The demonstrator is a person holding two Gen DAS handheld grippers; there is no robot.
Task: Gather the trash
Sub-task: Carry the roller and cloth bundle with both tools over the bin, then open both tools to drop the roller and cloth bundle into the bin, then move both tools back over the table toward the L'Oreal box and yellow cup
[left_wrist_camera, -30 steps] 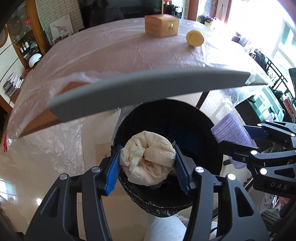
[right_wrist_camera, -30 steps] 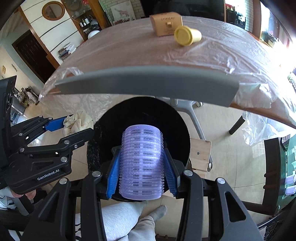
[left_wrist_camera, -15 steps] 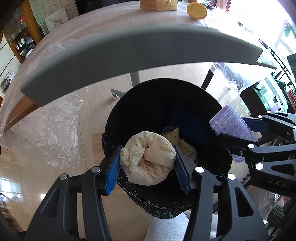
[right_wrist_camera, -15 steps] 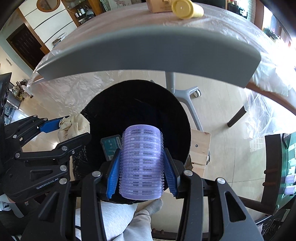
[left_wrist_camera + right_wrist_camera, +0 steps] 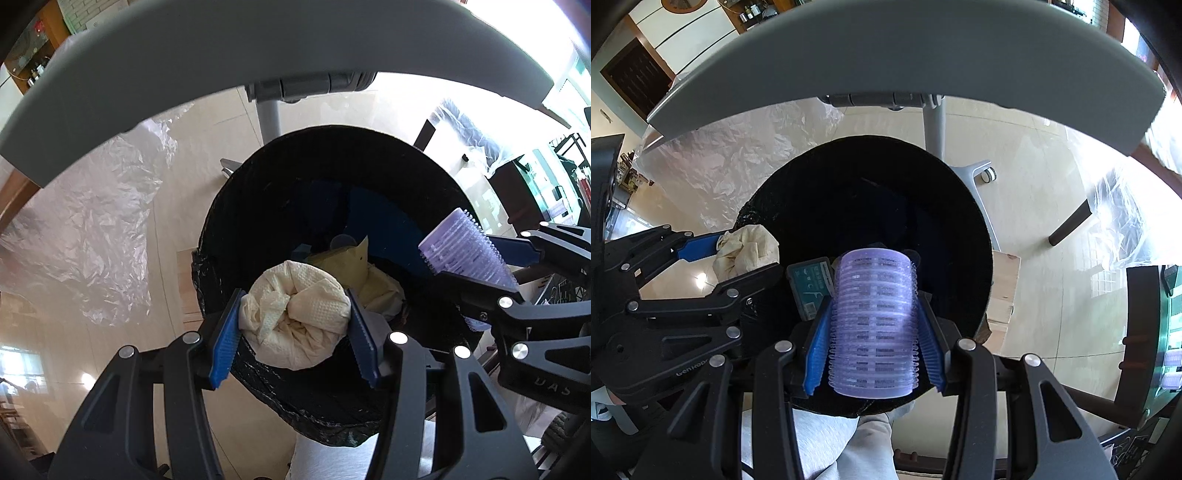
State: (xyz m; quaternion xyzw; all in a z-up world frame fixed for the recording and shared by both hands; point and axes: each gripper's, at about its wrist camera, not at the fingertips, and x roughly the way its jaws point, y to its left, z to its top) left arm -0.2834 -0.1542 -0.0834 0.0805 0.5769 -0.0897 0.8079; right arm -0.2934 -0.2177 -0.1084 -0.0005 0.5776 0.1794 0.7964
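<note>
My left gripper [image 5: 293,332] is shut on a crumpled cream paper towel [image 5: 295,317], held over the mouth of a black-lined trash bin [image 5: 258,206]. My right gripper [image 5: 873,347] is shut on a purple hair roller [image 5: 874,321], held over the same bin [image 5: 871,192]. The roller [image 5: 465,254] also shows at the right of the left wrist view, and the towel [image 5: 746,251] at the left of the right wrist view. Yellow paper [image 5: 347,262] and a teal packet [image 5: 810,284] lie inside the bin.
The grey table edge [image 5: 258,48] curves overhead, with its grey leg [image 5: 936,129] and wheeled foot behind the bin. Clear plastic sheet [image 5: 88,229] hangs down to the tiled floor at the left. A wooden box [image 5: 1003,291] stands right of the bin. A dark chair [image 5: 1137,321] is far right.
Both grippers have dropped below the table edge toward the bin mouth, still holding the towel and the roller. The tabletop items have gone out of view; trash inside the bin shows more.
</note>
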